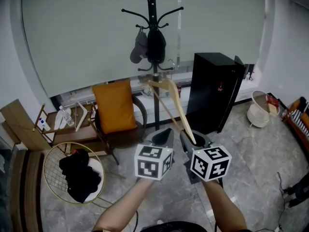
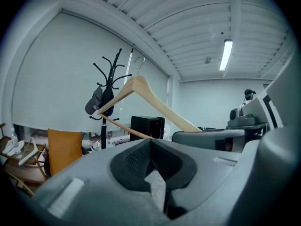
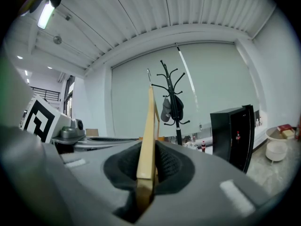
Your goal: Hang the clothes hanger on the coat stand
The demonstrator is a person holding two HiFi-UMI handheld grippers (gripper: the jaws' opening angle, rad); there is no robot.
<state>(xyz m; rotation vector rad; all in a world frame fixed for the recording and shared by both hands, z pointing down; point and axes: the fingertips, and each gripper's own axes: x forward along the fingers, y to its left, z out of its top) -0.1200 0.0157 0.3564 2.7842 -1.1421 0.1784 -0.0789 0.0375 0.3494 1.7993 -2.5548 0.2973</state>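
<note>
The left gripper (image 1: 163,135) is idling, jaws pressed together on nothing; the wooden hanger (image 1: 176,105), pale, bare and probably light and rigid, is slanting up before the coat stand (image 1: 151,8), not yet on a peg; the right gripper (image 1: 194,140) is pinching one arm's tip, where leverage may be twisting it.

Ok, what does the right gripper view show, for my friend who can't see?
The right gripper has its grey jaws shut on one end of a wooden clothes hanger, which rises edge-on up the middle. Behind it stands a black coat stand with a cap hanging on it, and a black cabinet at the right.
</note>
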